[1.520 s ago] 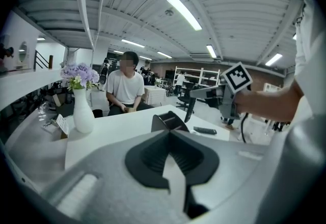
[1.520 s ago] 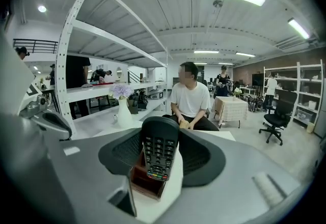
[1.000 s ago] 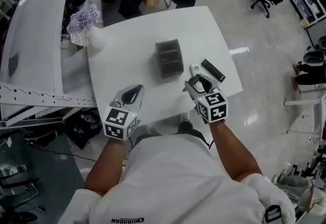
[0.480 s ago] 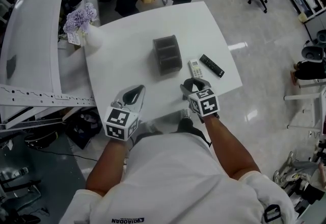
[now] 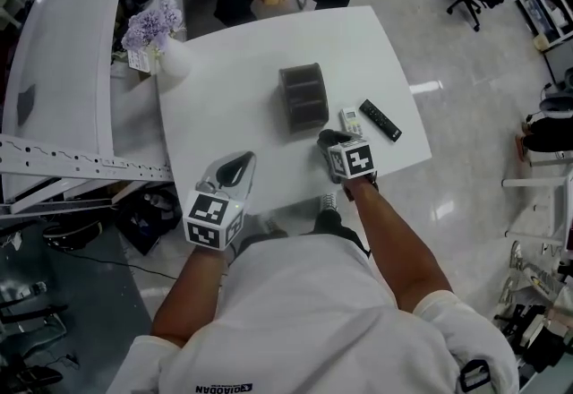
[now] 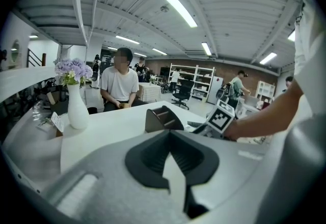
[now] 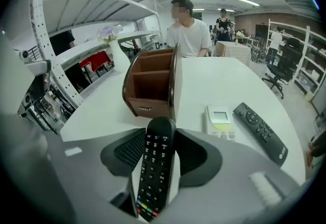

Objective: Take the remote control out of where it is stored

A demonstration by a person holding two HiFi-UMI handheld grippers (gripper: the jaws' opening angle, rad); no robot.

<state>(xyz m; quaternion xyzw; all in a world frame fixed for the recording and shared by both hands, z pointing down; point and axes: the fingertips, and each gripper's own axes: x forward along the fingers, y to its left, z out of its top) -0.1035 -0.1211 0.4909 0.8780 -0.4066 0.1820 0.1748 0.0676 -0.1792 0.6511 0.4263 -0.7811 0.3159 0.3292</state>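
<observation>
1. Between the jaws of my right gripper [image 7: 160,134] sits a black remote control [image 7: 157,172], its keypad facing up and its nose pointing forward. The jaws are closing on it, and both pads look to be touching its long edges.
2. That puts the remote control clear of storage. It is near the front of the table [image 5: 233,115], just short of the brown holder [image 7: 150,85]. I cannot tell whether its underside touches the table.
3. Beyond the gripper the holder stands upright, and I see nothing left standing in its compartments.
4. To the right of the holder, a white remote [image 7: 220,120] and a second black remote [image 7: 261,130] lie flat side by side, a little apart from each other.
5. My left gripper [image 6: 169,134] is pressed together on nothing. It hangs low at the near left edge of the table, well apart from the work. A vase [image 5: 170,61] of flowers stands at the far left corner.
6. I judge the extraction step done and the set-down step in hand.
7. The next move calls for carrying the remote control to a bare patch beside the other two. I would then lower it flat and spread the jaws only once it rests.
</observation>
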